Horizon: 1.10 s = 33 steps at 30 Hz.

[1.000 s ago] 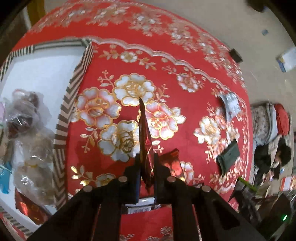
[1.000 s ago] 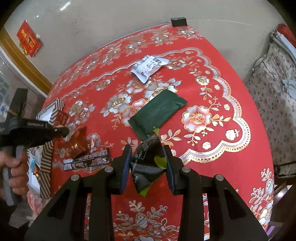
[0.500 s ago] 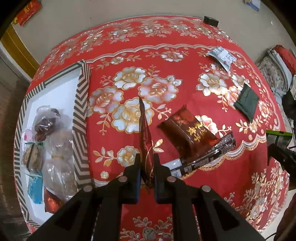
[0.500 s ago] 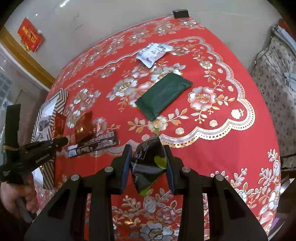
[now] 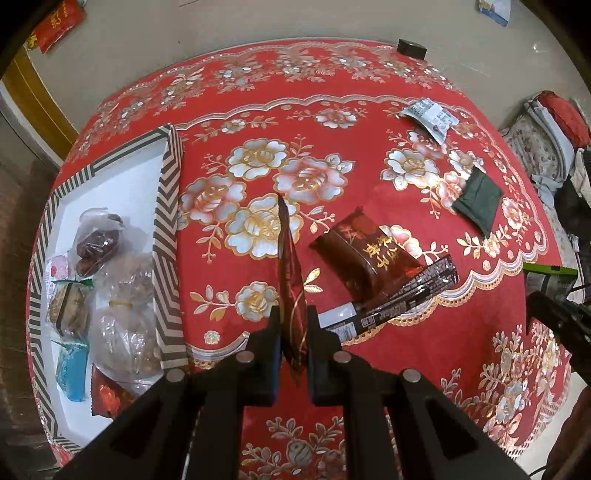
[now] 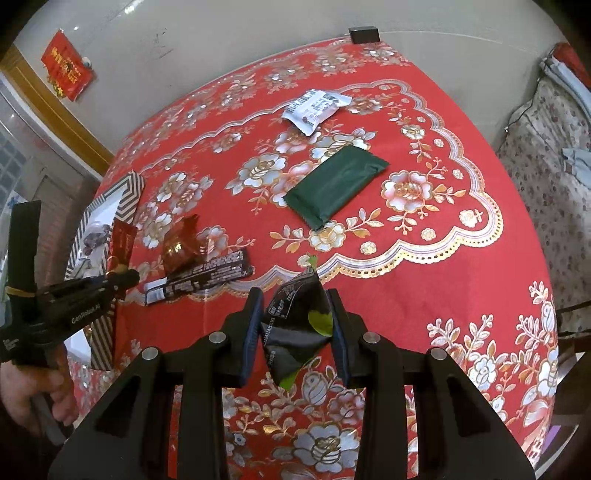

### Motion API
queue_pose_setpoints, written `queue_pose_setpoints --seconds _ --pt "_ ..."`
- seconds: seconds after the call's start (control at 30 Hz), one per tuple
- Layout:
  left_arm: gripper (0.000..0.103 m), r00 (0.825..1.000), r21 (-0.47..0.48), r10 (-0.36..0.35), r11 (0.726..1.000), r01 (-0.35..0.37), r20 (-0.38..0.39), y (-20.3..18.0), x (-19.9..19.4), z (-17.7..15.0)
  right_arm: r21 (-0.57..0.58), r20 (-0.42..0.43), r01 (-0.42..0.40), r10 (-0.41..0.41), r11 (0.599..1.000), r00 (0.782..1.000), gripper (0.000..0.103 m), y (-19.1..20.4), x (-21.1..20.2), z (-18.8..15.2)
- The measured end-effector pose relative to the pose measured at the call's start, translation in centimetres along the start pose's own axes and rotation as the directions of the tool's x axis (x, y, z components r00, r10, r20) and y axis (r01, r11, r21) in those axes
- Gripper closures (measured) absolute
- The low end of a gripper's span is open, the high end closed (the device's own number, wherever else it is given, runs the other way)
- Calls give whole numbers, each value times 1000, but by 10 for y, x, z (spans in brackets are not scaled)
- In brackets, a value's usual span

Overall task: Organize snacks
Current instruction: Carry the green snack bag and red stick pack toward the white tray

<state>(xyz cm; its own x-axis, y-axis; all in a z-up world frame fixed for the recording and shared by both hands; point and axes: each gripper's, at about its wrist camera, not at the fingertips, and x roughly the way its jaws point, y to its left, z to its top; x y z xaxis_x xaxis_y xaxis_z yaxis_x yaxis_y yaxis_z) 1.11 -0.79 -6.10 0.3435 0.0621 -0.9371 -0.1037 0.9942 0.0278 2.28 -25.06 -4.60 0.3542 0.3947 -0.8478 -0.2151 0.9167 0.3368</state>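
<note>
My left gripper (image 5: 291,332) is shut on a thin red foil packet (image 5: 288,273), held edge-on above the red tablecloth, right of the striped tray (image 5: 168,221). The same packet (image 6: 122,243) and left gripper (image 6: 125,277) show in the right wrist view. My right gripper (image 6: 295,325) is shut on a black and green snack bag (image 6: 295,325), above the table's front edge. On the cloth lie a dark red packet (image 5: 362,254), a black bar wrapper (image 5: 391,299), a dark green pouch (image 6: 336,184) and a white packet (image 6: 314,109).
The tray holds several wrapped snacks (image 5: 96,280) at its near end; its far end is bare white. A small black box (image 6: 364,35) sits at the table's far edge. A flowered seat (image 6: 546,155) stands to the right.
The left gripper has pulled back and risen with the red packet, so more of the table and tray shows. The right gripper has drawn back slightly with its bag.
</note>
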Motion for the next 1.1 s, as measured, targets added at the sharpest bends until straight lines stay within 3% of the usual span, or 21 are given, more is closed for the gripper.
queue_pose_setpoints --seconds 0.83,1.1 --pt "90 996 10 -59 998 59 59 34 -17 -4 -17 13 32 -32 999 999 70 46 -5 -13" --pt "90 991 -25 -43 999 47 126 74 -31 -4 -96 -1 -6 6 995 1000 70 100 9 -6"
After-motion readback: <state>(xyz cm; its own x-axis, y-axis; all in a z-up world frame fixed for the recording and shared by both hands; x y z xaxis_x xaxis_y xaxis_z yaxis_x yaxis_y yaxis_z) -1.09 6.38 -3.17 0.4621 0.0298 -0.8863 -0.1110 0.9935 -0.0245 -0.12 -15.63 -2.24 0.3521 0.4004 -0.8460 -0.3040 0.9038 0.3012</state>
